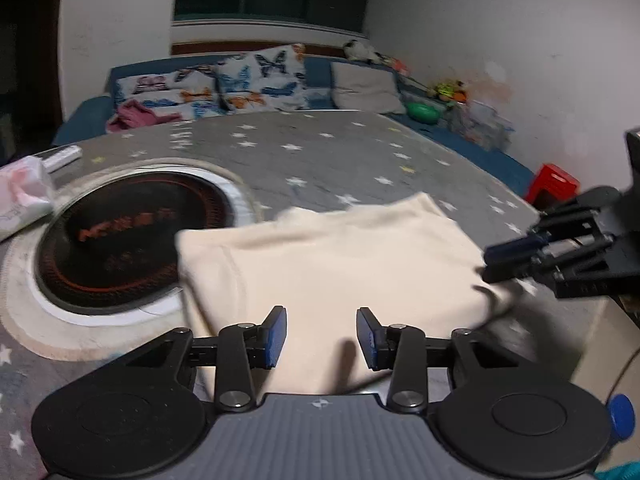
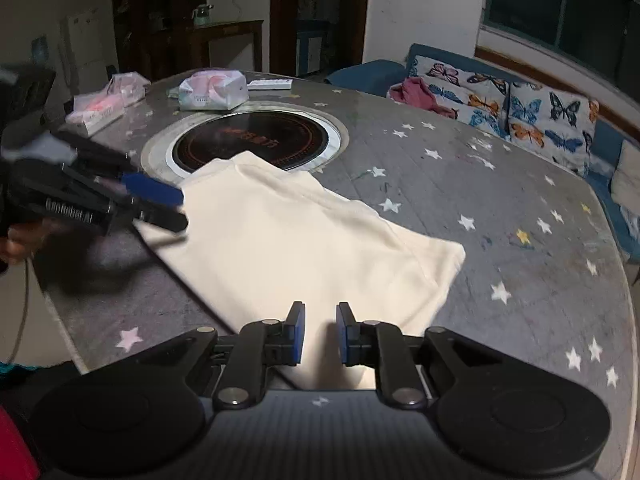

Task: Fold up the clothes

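**Folded cream garment between 2 claws, next fold pending**

Blue pads of the left claw (image 1: 322, 336) stand well spread, hovering low over the near edge of the cream garment (image 1: 320, 256), with the cloth showing in the gap but nothing pinched. From its own camera, the right claw (image 2: 321, 332) has its pads nearly pressed together, leaving only a narrow slot above the garment's near hem. I cannot tell whether any fabric is nipped in it.

The garment lies flat on the grey star-print tabletop (image 2: 440, 184), already doubled into a rough rectangle. Its far corner reaches onto the rim of the round black hob (image 2: 252, 144) set into the middle. Each claw sits at 1 end of the cloth, the left one at the side near the hob and the right one at the opposite corner, near the tabletop's edge.

My guess is that a fold has just been laid down and the hands are repositioning for another. The next move would call for each claw to take a corner or edge cleanly, catching all layers, then lift and carry it across evenly so the stack does not skew or slide toward the hob.
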A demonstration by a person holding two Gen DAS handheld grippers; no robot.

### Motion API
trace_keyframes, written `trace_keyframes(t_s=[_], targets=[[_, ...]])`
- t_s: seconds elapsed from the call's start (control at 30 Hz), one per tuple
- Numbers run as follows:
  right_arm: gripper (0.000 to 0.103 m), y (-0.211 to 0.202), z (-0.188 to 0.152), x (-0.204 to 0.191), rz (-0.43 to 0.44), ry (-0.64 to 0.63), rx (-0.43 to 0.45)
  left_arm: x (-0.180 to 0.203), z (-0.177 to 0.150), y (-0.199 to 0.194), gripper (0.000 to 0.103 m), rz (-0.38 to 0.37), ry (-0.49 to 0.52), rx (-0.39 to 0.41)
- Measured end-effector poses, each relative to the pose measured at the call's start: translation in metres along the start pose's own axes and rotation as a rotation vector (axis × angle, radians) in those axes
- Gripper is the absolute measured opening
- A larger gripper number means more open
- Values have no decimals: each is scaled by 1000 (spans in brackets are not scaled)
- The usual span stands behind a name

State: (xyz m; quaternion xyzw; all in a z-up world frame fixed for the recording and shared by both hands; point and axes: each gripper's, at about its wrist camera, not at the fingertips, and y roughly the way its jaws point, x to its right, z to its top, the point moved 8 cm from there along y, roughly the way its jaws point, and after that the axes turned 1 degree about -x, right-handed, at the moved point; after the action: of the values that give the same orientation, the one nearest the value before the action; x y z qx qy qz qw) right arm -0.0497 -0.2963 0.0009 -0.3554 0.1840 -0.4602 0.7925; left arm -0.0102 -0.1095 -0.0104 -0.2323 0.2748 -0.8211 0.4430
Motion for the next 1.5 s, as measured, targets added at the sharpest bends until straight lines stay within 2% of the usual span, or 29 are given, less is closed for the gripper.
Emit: trace_keyframes(t_s=[0.1, 0.33, 0.57, 0.73, 0.93, 1.07, 1.17, 1.23, 1.5], targets=[[15, 15, -1, 0, 7, 0, -26, -13, 2, 5, 41, 15, -36, -19], [15, 24, 31, 13, 1, 46, 28, -13, 31, 11, 41, 9, -31, 8], [15, 60, 61, 26, -1, 123, 57, -7, 60, 53, 36, 17, -14, -17], [13, 87, 55, 32, -24, 163, 9, -15, 60, 83, 35, 47, -29, -60], [13, 81, 57, 30, -39, 165, 32, -17, 59, 83, 36, 62, -32, -54], [14, 85, 53, 26, -50, 168, 15, -17, 58, 82, 42, 80, -40, -57], [14, 80, 55, 24, -63, 172, 28, -15, 59, 76, 55, 93, -40, -45], [15, 75, 56, 23, -68, 175, 38, -14, 59, 70, 59, 103, -37, -34], [30, 64, 50, 20, -111, 227, 29, -9, 57, 45, 80, 144, -22, 16]])
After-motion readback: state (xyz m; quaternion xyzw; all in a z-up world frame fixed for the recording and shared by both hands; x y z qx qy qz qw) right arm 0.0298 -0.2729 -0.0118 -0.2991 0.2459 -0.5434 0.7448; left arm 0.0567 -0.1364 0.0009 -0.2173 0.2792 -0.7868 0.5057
